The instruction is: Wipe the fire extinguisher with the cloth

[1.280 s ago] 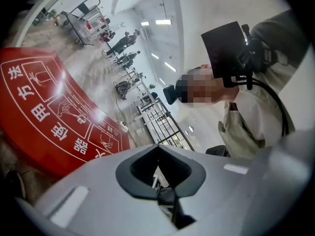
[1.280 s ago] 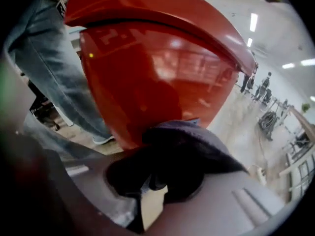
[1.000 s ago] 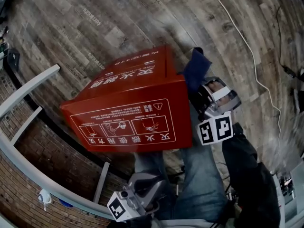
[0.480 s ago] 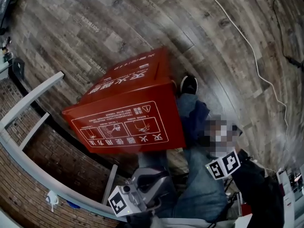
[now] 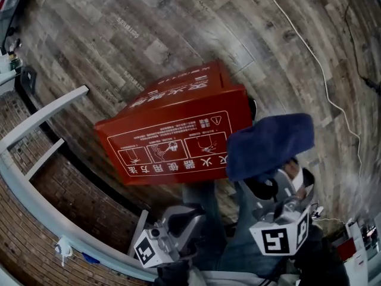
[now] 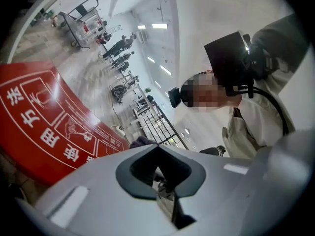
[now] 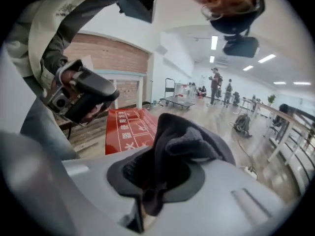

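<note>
Lowest in the head view, at 6 o'clock, the left gripper (image 6: 158,177) has its jaws together with nothing between them. At 5 o'clock the right gripper (image 7: 150,191) is clamped on a dark blue cloth (image 5: 271,145); a fold is pinched between the jaws and the rest bunches up above them and spreads over the gripper's front.

Beyond both grippers, in the middle of the head view, the red box (image 5: 178,139) for the fire extinguisher stands on the wood floor (image 5: 178,22), its printed instruction panel facing up. The cloth hangs at 4 o'clock from the box, over its near right corner; I cannot tell whether they touch.

Further off, a white cable (image 5: 309,52) trails across the floor at 1 o'clock, a white rail (image 5: 36,118) curves past at 9 o'clock, and a brick wall (image 5: 41,243) fills 7 o'clock.
</note>
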Motion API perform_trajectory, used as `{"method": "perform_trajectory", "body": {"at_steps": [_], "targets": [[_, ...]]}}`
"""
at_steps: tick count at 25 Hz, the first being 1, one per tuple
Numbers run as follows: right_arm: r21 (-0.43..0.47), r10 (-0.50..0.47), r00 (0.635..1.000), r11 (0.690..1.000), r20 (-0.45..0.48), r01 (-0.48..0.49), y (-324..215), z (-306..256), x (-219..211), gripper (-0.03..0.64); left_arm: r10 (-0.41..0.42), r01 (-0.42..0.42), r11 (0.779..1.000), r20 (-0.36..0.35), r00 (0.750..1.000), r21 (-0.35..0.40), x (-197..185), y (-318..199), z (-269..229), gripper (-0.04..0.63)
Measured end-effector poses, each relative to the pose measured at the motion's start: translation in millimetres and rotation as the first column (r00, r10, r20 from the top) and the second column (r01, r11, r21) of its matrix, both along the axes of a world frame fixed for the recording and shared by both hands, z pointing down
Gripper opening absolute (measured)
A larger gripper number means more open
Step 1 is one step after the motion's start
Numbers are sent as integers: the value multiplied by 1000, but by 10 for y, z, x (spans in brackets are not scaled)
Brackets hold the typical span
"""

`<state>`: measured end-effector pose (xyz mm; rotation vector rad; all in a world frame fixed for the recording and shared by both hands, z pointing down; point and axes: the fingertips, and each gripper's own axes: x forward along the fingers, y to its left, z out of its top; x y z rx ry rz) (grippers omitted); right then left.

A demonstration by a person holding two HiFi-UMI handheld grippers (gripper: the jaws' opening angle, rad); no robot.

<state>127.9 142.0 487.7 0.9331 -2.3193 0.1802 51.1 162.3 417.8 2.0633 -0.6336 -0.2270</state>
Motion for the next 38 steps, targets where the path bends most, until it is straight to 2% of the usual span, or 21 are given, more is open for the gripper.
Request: {"method": "perform_trajectory", "body": {"at_steps": [2,4,8,10,12,14,16,17,18,19,20,21,23,26,28,30,33,35,38], "targets": [[-31,-70,997,997,-45,68,-48,144,-472,55,-23,23,1000,5,1000,10,-249,-9,-49,3],[-41,-92,993,995,-77,89,-116,223,-868,55,-52,52,998,11,999,18,-538,-17,-72,3],[-29,-182,981,983,-64,180,-180,207,-1644,55,-137,136,990,14,991,20,-1144,16,-44,3],[-30,-225,971,974,-77,224,-162,223,-1862,55,-168,168,985,12,986,26,-1390,23,-40,3],[-21,-207,974,978,-95,206,-200,240,-1792,55,-183,182,983,5,983,36,-1580,33,-58,3],[26,-97,986,995,-138,102,-381,237,-1425,55,-186,186,982,0,983,42,-1738,27,-84,3],[43,101,980,995,-173,-95,-570,263,-866,55,-191,190,980,9,982,50,-1883,2,-111,3],[6,214,961,976,-177,-216,-620,301,-598,57,-196,194,979,17,981,55,-1950,-11,-125,3],[-48,309,933,945,-184,-322,-653,345,-399,57,-201,199,978,24,979,60,-2012,-23,-140,3],[-87,363,911,919,-197,-385,-702,377,-305,57,-206,204,977,29,978,65,-2066,-36,-158,3],[-94,378,902,910,-209,-403,-784,392,-325,57,-212,210,975,31,977,70,-2112,-50,-174,3],[-82,366,905,917,-215,-390,-887,399,-447,57,-220,217,973,31,975,75,-2149,-68,-186,3],[-64,295,935,948,-197,-312,-1062,403,-915,57,-241,237,968,38,970,88,-2204,-119,-211,3],[-85,89,988,991,-124,-100,-997,337,-1842,57,-256,251,964,56,965,93,-2246,-149,-279,3],[-103,-32,996,994,-79,23,-777,283,-2256,57,-256,250,965,68,964,83,-2248,-145,-313,3],[-165,-83,995,984,-49,74,-540,281,-2317,57,-249,244,967,80,965,70,-2222,-155,-341,3],[-290,-43,999,956,25,49,-265,311,-2017,57,-240,235,970,88,967,64,-2120,-209,-458,3],[-383,17,998,924,55,5,-151,331,-1761,57,-233,227,971,88,969,72,-2033,-270,-601,3],[-510,91,995,858,30,-63,-40,312,-1424,57,-225,216,971,85,971,105,-1916,-387,-917,3]]}}
